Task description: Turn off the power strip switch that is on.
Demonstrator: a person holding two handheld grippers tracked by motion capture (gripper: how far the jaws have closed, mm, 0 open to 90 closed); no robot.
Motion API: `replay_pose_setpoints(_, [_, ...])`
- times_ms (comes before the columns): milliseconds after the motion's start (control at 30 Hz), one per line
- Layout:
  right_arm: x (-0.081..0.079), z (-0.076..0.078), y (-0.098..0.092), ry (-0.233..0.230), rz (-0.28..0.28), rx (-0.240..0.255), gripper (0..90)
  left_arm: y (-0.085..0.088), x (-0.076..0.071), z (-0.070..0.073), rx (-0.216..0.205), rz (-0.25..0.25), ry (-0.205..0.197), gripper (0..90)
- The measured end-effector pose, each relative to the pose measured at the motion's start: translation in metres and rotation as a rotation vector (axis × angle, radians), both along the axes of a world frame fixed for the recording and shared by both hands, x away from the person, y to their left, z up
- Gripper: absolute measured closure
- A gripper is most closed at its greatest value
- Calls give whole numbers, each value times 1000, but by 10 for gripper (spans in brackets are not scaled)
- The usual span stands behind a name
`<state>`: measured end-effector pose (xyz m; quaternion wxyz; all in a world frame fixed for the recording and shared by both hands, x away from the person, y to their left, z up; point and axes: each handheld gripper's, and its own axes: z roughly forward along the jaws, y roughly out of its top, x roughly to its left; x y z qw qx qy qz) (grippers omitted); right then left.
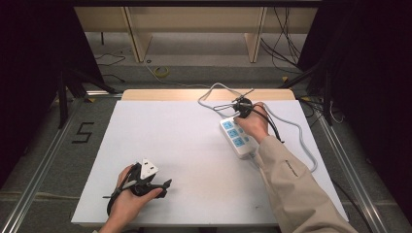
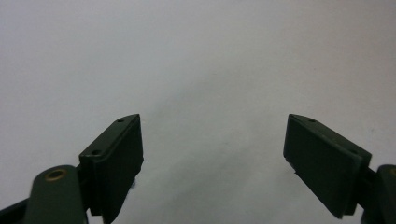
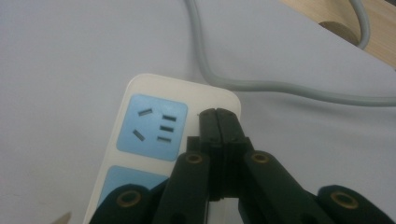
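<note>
White sheet: a smooth, matt white sheet (image 1: 194, 145) covers the desk (image 1: 160, 94), whose pale wood shows as a strip along the far edge.
Power strip: one long white plastic power strip (image 1: 236, 137) with rounded corners, lying flat near the desk's right edge, toward the far side; it runs slantwise, one end pointing to the far edge.
Sockets: three light-blue square socket faces in a row on the strip in the high view; in the right gripper view the end face (image 3: 152, 127) has dark slots, and part of a second blue face shows below it.
Cord: one round grey cord (image 1: 296, 128) leaves the strip, loops at the far edge and curves back along the right edge.
Right gripper: the right gripper (image 3: 218, 122) is black, its jaws pressed flat together with nothing between them; the tips sit over the strip's white end, just beside the blue socket face. Whether they touch the plastic cannot be told.
Left gripper: the left gripper (image 2: 212, 156), also black, rests near the desk's near-left corner; its flat rectangular jaws stand wide apart over bare white sheet, gripping nothing.
Count: two grippers, one power strip, one cord.
</note>
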<state>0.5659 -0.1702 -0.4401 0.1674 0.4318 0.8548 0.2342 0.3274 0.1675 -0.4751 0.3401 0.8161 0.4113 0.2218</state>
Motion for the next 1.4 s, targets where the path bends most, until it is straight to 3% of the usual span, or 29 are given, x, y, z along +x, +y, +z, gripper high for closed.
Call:
replay_pose_setpoints(367, [-10,10,-12,1,3,30,900,-2,0,0,-1,2,1,198])
replay_pose_setpoints(1400, [-51,14,-29,-5,36,86,900,-2,-1,-1,2,4,9,201])
